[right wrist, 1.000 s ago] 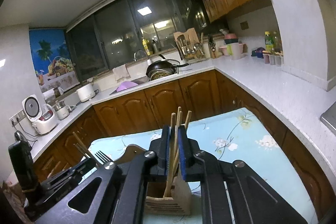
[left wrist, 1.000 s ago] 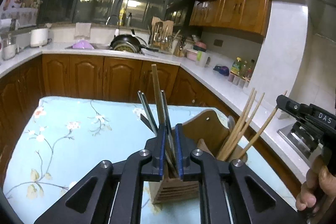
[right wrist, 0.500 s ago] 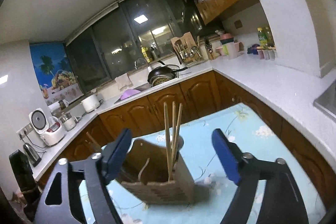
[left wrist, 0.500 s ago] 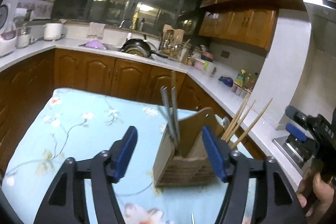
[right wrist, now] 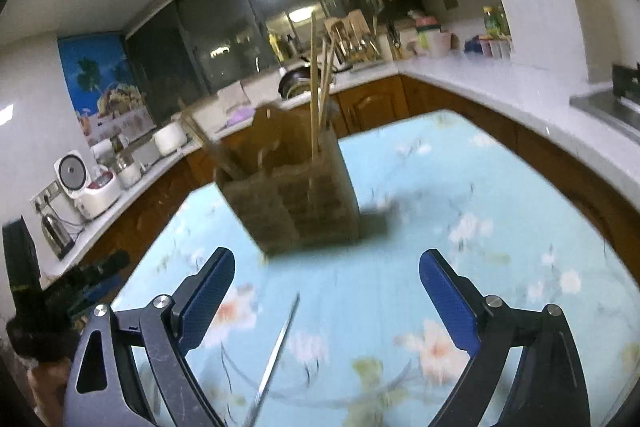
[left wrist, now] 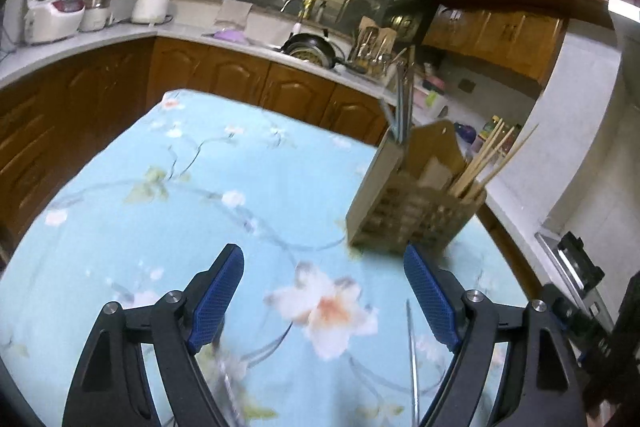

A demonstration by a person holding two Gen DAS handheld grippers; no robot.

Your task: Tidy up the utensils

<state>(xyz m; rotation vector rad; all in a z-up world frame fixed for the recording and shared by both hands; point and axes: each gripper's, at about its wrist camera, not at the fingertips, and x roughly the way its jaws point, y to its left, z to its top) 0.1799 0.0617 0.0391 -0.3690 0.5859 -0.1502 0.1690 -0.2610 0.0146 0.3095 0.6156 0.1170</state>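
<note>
A wooden utensil holder (left wrist: 416,215) stands on the floral blue tablecloth (left wrist: 200,195); it also shows in the right wrist view (right wrist: 292,203). Metal utensils (left wrist: 402,107) stand in its left compartment and wooden chopsticks (left wrist: 492,159) in its right one; the chopsticks also show in the right wrist view (right wrist: 318,83). A thin metal utensil (left wrist: 412,355) lies on the cloth near me, also seen in the right wrist view (right wrist: 276,351). My left gripper (left wrist: 324,291) is open and empty, in front of the holder. My right gripper (right wrist: 326,297) is open and empty too.
Wooden cabinets and a white counter (left wrist: 256,47) wrap around the table, with a rice cooker (left wrist: 52,7), a wok (left wrist: 308,45) and bottles. The right gripper's body (left wrist: 580,291) shows at the left view's right edge. The table edge (right wrist: 532,135) runs close to the counter.
Both grippers let go of the utensils in the holder, opened wide and pulled back and down away from it. The holder now stands farther off in both views.
</note>
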